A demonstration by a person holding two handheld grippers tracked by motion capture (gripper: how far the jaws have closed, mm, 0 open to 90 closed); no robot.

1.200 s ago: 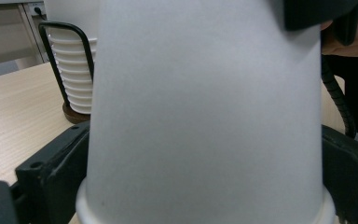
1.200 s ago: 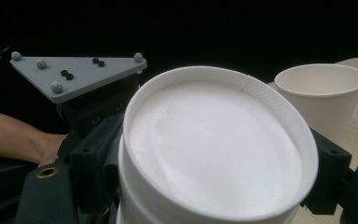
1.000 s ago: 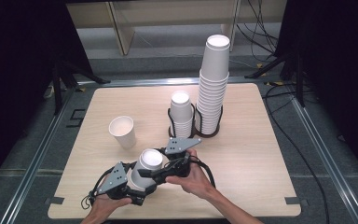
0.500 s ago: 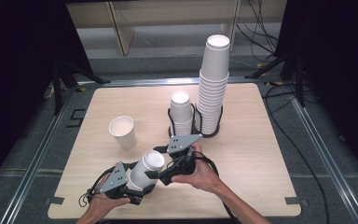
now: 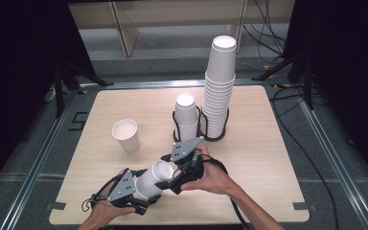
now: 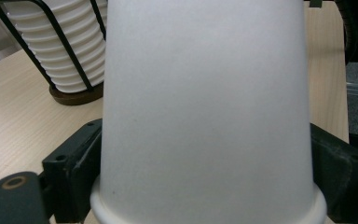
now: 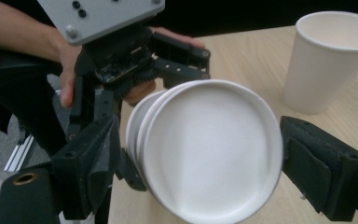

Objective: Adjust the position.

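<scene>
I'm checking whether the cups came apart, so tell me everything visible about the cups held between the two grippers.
The held cups are plain white paper, nested, lying tilted above the table. The right gripper view shows several stacked bases, so more than one cup, not yet separated. The left gripper clamps the wide rim end, its jaws on both sides. The right gripper brackets the base end; contact there is unclear.

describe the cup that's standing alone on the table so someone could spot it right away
On the wooden table, look left of the two wire racks holding upside-down cup stacks. The lone white paper cup stands there upright, mouth open to the ceiling, touching nothing, unlike the racked cups and those held between the grippers.
</scene>
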